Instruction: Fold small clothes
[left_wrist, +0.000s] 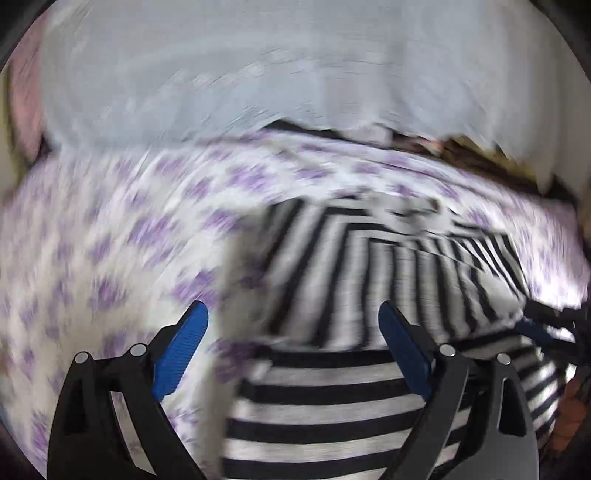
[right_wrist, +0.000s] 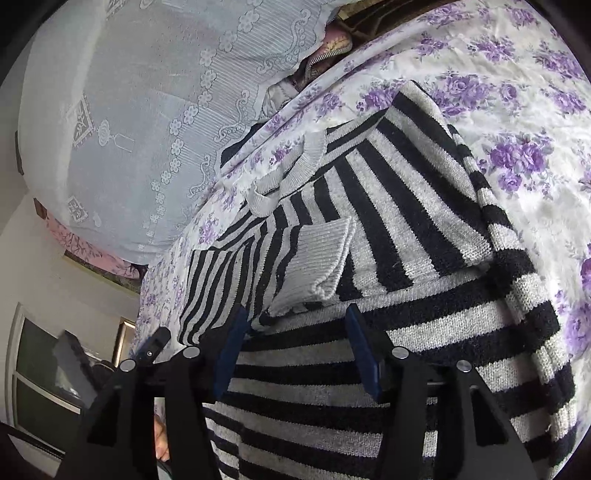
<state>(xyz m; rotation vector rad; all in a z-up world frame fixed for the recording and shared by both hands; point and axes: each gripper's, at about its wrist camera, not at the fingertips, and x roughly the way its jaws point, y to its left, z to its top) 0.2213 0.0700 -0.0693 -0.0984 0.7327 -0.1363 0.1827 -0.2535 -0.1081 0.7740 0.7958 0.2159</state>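
Nearest the right gripper (right_wrist: 295, 343), the striped sweater (right_wrist: 388, 229) fills the space under and between its fingers (right_wrist: 364, 350). They stand part-spread with knit between them, but whether the pads actually press on the fabric cannot be told from this view. Just beyond the fingertips lies a grey ribbed cuff (right_wrist: 325, 258), its sleeve folded in across the body; farther out is the grey ribbed neckline (right_wrist: 295, 166), and past that the purple-flowered bedsheet (right_wrist: 517, 122) the garment lies on.

The left gripper (left_wrist: 293, 332) has its fingers (left_wrist: 181, 350) spread wide and holds nothing. The sweater's edge sits below and between them, with striped knit running away to the right and floral sheet to the left. This view is blurred.

By the look of it, the sweater is a thick, soft, fuzzy knit: light, limp, not slippery, nothing fragile. It will probably sag and stretch if lifted by one point, and the folded sleeve may slide loose. The ribbed bands and the firm hem edge look like the best places to pinch, both hands level.

Beyond the bed hangs a pale lace curtain (right_wrist: 147, 110).
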